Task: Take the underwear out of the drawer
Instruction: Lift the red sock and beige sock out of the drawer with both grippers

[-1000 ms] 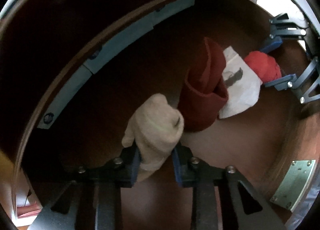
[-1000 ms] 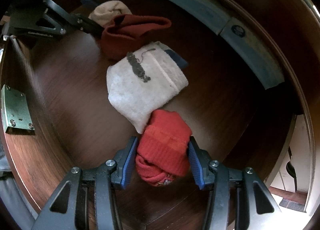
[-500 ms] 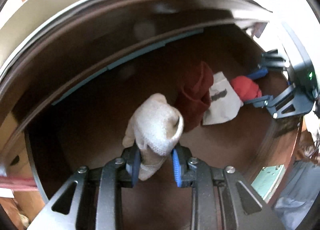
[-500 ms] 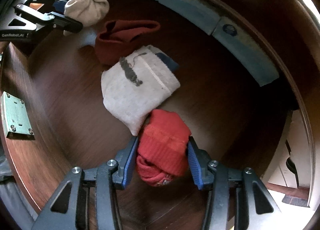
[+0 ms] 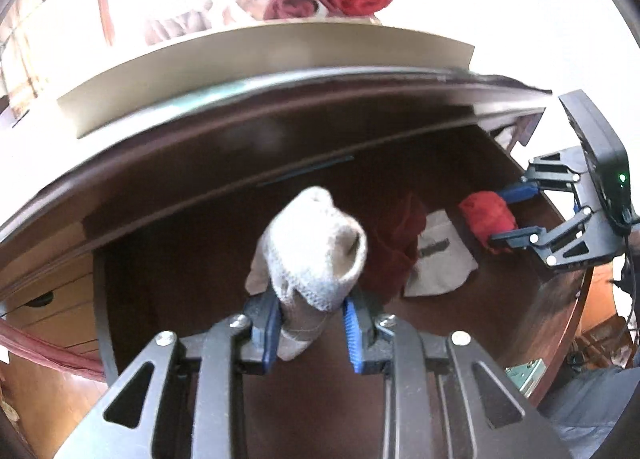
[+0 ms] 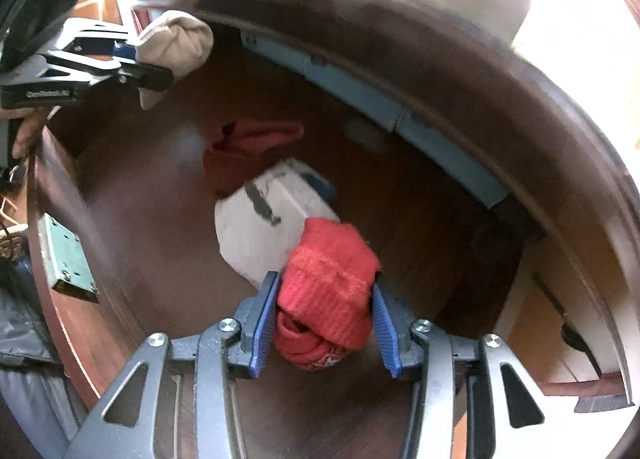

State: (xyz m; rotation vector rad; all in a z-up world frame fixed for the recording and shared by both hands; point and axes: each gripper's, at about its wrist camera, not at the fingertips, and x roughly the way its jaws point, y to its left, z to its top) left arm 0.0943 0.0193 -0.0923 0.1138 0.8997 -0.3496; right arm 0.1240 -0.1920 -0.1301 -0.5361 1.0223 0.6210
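With the left gripper (image 5: 310, 333) clamped on the beige roll (image 5: 312, 247) and the right gripper (image 6: 324, 325) closing on the red roll (image 6: 328, 291), both above the drawer (image 5: 520, 339) floor, we risk soft knit slipping free or snagging the rim.

Blown-out top, dim, perhaps motion-blurred interior
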